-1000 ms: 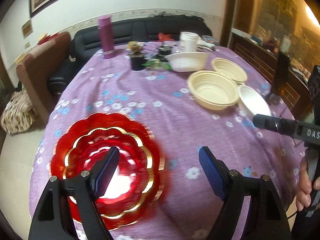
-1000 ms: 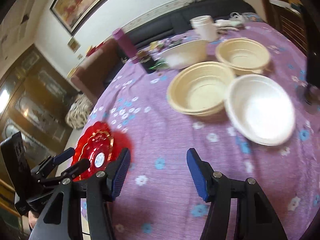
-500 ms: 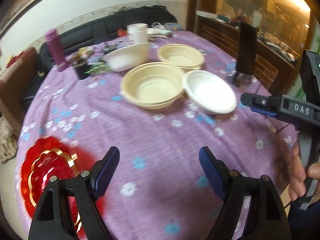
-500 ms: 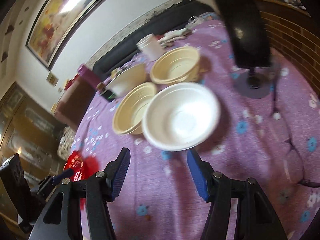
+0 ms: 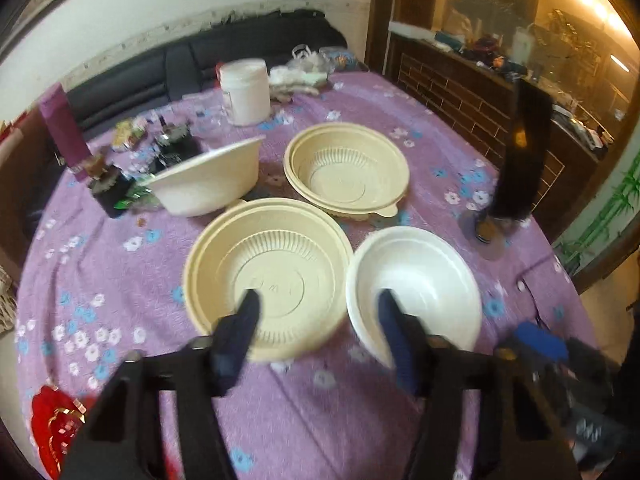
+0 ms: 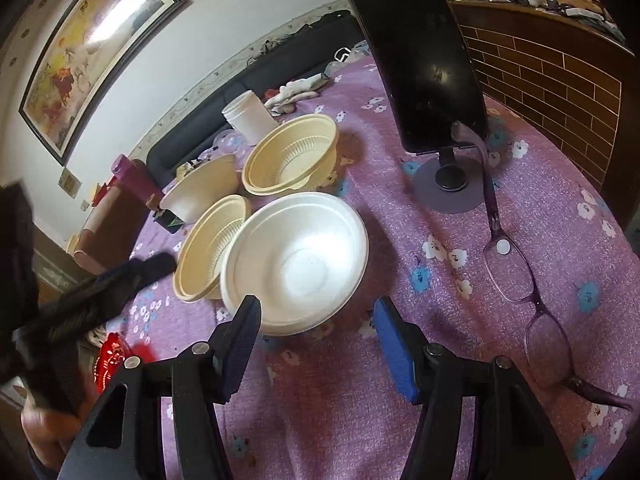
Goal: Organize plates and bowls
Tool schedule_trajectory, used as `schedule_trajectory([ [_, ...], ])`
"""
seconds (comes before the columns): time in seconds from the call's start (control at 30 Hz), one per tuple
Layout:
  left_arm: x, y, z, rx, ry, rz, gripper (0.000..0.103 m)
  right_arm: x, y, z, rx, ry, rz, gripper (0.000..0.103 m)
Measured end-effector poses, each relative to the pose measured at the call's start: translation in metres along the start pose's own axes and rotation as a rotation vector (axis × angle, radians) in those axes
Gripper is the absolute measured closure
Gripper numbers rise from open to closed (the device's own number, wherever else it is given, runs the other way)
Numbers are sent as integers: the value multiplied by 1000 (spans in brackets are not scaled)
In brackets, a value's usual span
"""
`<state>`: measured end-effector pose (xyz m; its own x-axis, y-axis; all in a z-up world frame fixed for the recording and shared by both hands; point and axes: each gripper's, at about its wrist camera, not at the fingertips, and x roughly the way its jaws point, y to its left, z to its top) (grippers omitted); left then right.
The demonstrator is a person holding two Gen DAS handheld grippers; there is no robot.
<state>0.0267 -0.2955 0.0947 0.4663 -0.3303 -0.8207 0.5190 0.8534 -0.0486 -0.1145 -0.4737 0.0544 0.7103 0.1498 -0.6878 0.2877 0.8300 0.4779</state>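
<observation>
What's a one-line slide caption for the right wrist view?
Right gripper, jaws open and empty, faces a white foam bowl beside ribbed cream plastic bowls on the purple floral tablecloth; purple-framed glasses lie alongside.

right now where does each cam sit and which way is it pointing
Left wrist: sits on the left gripper, angled down across the purple table at the near beige bowl and white foam bowl; its own closing fingers show, nothing between them, and the right gripper's blue tip at lower right.
Right wrist: sits on the right gripper, angled down at the white foam bowl, phone stand and glasses; its open fingers show, plus the left gripper and a hand at the left edge.
Shared: all four bowls, the white jar and the red plate.
</observation>
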Motion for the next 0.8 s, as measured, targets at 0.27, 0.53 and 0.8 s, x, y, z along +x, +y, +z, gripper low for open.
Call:
schedule_trajectory([
  [0.27,38,-4,8,6,49,-33,64,28,0,6,4,43,-64,40],
  [0.53,44,-14,4,48,45,-61,74,54,-5,7,21,78,-49,85],
  [0.8,21,-21,-2,69,7,-60,74,33,-2,5,18,45,-19,89],
])
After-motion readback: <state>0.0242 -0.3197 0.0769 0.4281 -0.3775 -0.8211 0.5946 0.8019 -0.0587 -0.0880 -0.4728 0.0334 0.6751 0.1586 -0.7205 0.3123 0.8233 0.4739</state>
